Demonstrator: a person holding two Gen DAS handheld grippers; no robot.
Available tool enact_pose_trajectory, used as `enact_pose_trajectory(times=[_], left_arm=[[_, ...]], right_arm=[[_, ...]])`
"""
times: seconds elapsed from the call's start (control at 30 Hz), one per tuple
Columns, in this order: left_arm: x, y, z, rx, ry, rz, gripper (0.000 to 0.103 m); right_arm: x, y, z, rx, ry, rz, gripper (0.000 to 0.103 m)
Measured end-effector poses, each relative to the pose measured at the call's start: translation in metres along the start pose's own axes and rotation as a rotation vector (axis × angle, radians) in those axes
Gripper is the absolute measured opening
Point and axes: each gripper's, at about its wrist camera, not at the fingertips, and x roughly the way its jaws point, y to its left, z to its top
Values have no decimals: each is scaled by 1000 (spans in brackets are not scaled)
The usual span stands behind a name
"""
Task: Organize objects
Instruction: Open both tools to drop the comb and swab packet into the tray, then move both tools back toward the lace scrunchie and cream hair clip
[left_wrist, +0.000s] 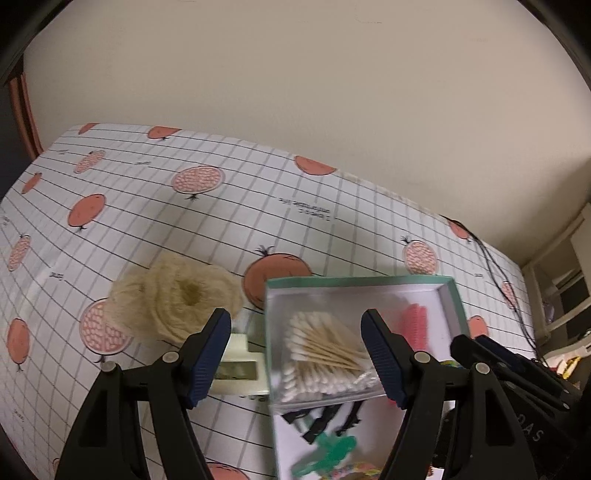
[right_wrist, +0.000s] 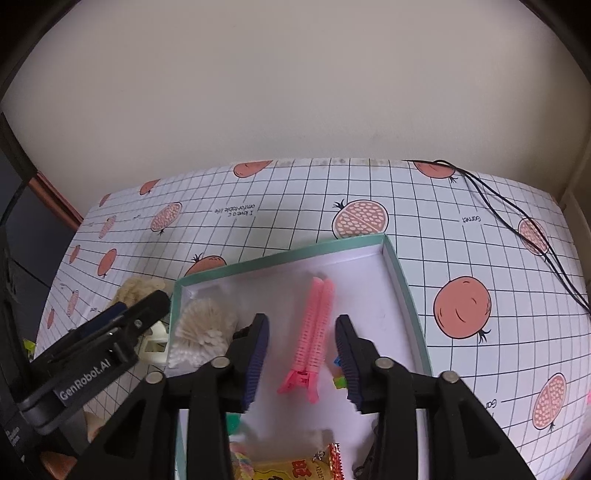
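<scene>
left tongs (left_wrist: 295, 354): spread wide, empty | cotton swabs (left_wrist: 325, 354): bagged, between the fingers, inside green-rimmed box (left_wrist: 452, 295) | twine coil (left_wrist: 177, 299): 10 o'clock of box, on gridded surface (left_wrist: 240, 206) | pink clip (left_wrist: 417, 321): box's 2 o'clock corner

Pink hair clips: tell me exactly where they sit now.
The pink hair clips lie inside the teal-rimmed box, right of the cotton swabs. In the right wrist view they sit between the open right gripper fingers.

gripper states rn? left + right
Left gripper: open, holding nothing, above the cotton swabs in the box.
Right gripper: open, holding nothing, fingers on either side of the pink clip, not touching it.
</scene>
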Motion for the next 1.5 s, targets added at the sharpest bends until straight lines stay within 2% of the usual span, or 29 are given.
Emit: enact_pose_trajectory(times=[0.07, 0.17, 0.33, 0.4, 0.5, 0.6, 0.77, 1.5], left_arm=[[1, 3, 0, 1, 0, 28, 74], [1, 9, 1, -8, -6, 57, 89], [0, 15, 3, -10, -21, 98, 94], [0, 18, 3, -9, -28, 115, 97], [0, 20, 3, -13, -33, 124, 103], [0, 23, 4, -23, -40, 136, 103], [1, 29, 5, -50, -41, 137, 103], [-1, 39, 7, -67, -48, 134, 103]], right_arm=[[1, 0, 0, 2, 3, 6, 52], [2, 2, -1, -8, 2, 8, 62], [3, 3, 0, -9, 3, 10, 72], [3, 3, 0, -10, -3, 6, 84], [3, 2, 0, -7, -11, 13, 90], [3, 2, 0, -7, -19, 11, 98], [3, 2, 0, -2, -21, 11, 103], [7, 8, -1, -2, -12, 22, 103]])
